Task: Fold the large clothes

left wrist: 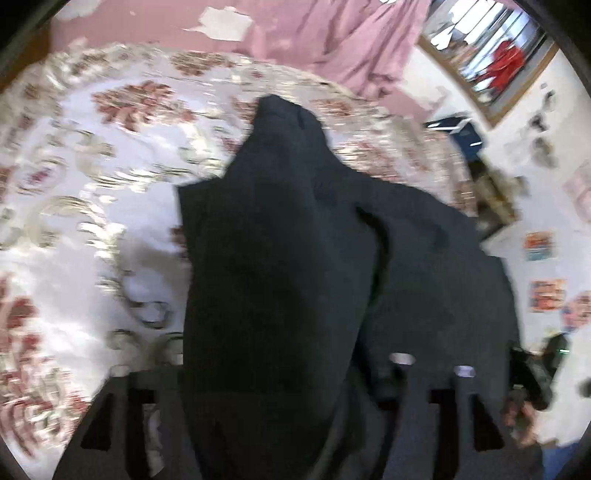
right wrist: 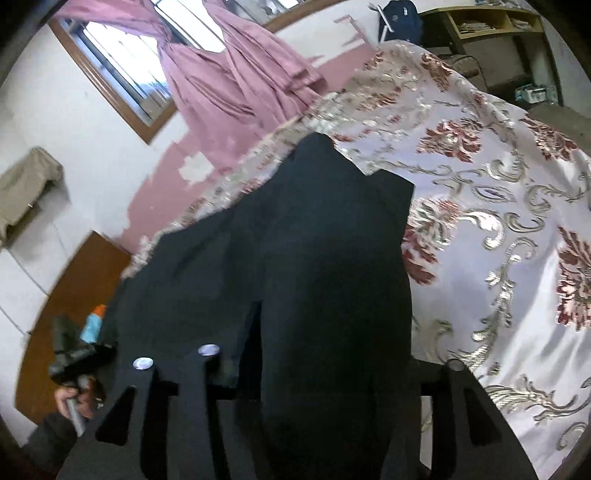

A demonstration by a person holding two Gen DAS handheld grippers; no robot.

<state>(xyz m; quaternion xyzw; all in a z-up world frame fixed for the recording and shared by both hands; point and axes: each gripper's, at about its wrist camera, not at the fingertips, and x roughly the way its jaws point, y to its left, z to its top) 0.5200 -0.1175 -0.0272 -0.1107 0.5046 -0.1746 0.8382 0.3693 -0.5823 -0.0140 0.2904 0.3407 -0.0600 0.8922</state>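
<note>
The garment (left wrist: 280,258), a dark piece of clothing, is lying on the bed (left wrist: 74,192) atop a pale bedspread (right wrist: 498,240) patterned in red and silver. In both wrist views a fold of it is running up the middle of the frame and draping between the fingers, hiding their inner faces.

The left hand-held gripper (left wrist: 288,373) is standing with its jaws apart; cloth is lying between them, and the pads are not visibly pressing on it. The right hand-held gripper (right wrist: 325,362) is likewise standing with jaws apart, cloth between them and no visible clamping. In the right wrist view the left hand-held gripper is appearing at the lower left, carried by a hand (right wrist: 79,397) beside the edge of the garment.

A pink curtain (right wrist: 236,74) is hanging at a window (right wrist: 122,62) beyond the bed. A dark backpack (right wrist: 400,18) and a wooden shelf (right wrist: 491,22) are standing at the far end. Coloured pictures (left wrist: 546,295) are showing on the wall in the left wrist view; the frame is blurred, and no writing, brand or label is readable anywhere.
</note>
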